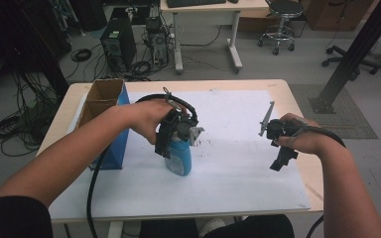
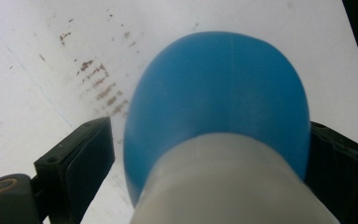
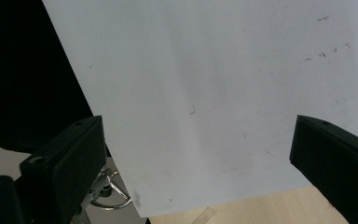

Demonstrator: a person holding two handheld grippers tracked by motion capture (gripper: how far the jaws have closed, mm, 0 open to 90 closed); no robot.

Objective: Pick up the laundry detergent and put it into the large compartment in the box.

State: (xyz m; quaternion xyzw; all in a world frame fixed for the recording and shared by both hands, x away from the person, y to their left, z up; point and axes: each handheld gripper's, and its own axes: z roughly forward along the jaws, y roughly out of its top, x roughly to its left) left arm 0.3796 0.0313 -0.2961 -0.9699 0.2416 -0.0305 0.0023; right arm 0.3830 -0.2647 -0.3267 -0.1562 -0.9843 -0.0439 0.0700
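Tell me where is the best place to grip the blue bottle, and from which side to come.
Probably at the shoulder of the blue bottle, just below its pale cap, coming from above. It stands upright on the white sheet, and the left gripper already straddles that narrower part.

I see a blue bottle [image 1: 180,159] with a pale grey cap end standing upright on the white sheet, left of the surface's middle, nearer its near edge, just beside a blue-sided cardboard box.
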